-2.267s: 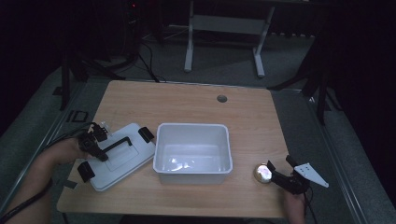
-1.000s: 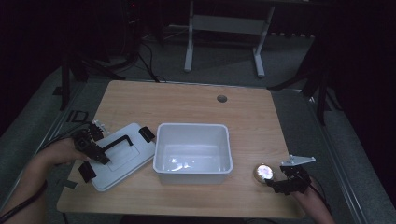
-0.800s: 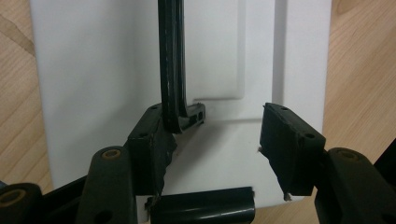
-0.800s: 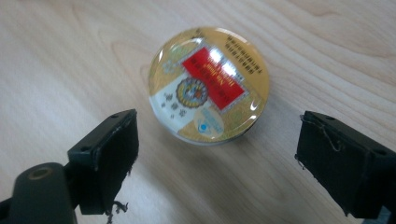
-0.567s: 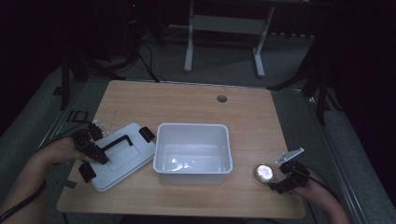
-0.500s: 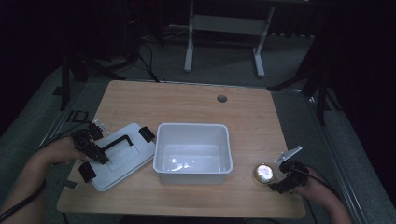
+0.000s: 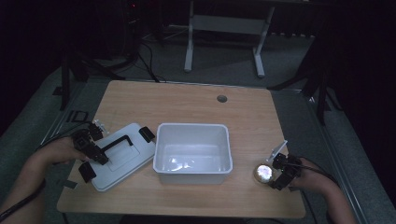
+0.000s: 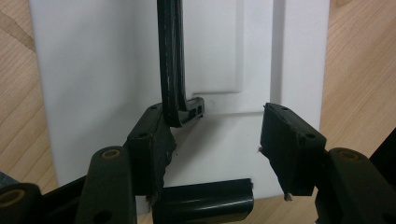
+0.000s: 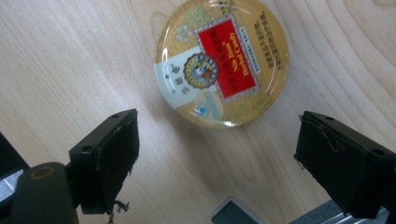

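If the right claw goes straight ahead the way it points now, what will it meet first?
Most likely the round candy tin. The right claw is open, and the tin lies on the table just ahead of its pads, apart from them. Depth is hard to judge.

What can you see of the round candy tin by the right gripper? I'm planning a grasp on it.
The candy tin is a round, flat, glossy container with a golden lid carrying a red label and a pale panel with an emblem. It lies flat, lid up, on the wooden table, near its front right corner, right of the white bin. The right gripper hangs just short of it with jaws spread wide; nothing touches the tin but the table.
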A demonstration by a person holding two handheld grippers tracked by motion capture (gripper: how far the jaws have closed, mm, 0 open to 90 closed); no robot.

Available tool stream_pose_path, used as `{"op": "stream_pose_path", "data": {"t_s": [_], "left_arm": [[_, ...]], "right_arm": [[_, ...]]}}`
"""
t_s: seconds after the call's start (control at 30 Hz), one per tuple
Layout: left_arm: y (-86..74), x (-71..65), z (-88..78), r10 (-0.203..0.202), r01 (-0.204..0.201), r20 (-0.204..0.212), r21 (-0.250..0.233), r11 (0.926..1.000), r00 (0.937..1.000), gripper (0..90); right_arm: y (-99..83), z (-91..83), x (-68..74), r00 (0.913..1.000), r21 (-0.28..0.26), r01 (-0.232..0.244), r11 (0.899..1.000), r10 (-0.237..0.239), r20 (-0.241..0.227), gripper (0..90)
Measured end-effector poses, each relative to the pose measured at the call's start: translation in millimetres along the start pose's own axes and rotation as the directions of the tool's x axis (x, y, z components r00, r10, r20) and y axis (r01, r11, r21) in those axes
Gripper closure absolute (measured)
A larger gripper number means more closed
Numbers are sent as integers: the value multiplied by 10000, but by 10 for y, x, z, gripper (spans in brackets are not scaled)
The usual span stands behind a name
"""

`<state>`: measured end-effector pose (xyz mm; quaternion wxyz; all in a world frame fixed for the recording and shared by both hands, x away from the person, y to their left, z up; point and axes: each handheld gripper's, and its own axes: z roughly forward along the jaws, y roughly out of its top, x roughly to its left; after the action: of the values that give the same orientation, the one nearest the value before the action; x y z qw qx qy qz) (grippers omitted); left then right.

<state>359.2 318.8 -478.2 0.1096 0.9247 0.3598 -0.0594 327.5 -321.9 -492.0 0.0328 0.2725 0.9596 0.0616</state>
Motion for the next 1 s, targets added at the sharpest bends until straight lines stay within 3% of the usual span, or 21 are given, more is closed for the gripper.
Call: {"op": "stream_pose_path", "data": {"t_s": [0.33,0.6,0.9,1.0], "left_arm": [[-18,22,10,-68,68,29,-66,10000,10000,423],[8,23,32,26,-26,61,28,10000,10000,422],[8,19,43,69,-69,68,26,10000,10000,415],[5,15,32,85,-85,52,-17,10000,10000,415]], "right_arm": [[167,111,-6,9993,363,300,9989,-292,-242,131],[282,233,-40,9994,581,318,9978,-309,-163,128],[397,310,-47,9985,552,480,9973,-464,-307,149],[422,350,-26,9971,847,690,9940,-661,-369,164]]}}
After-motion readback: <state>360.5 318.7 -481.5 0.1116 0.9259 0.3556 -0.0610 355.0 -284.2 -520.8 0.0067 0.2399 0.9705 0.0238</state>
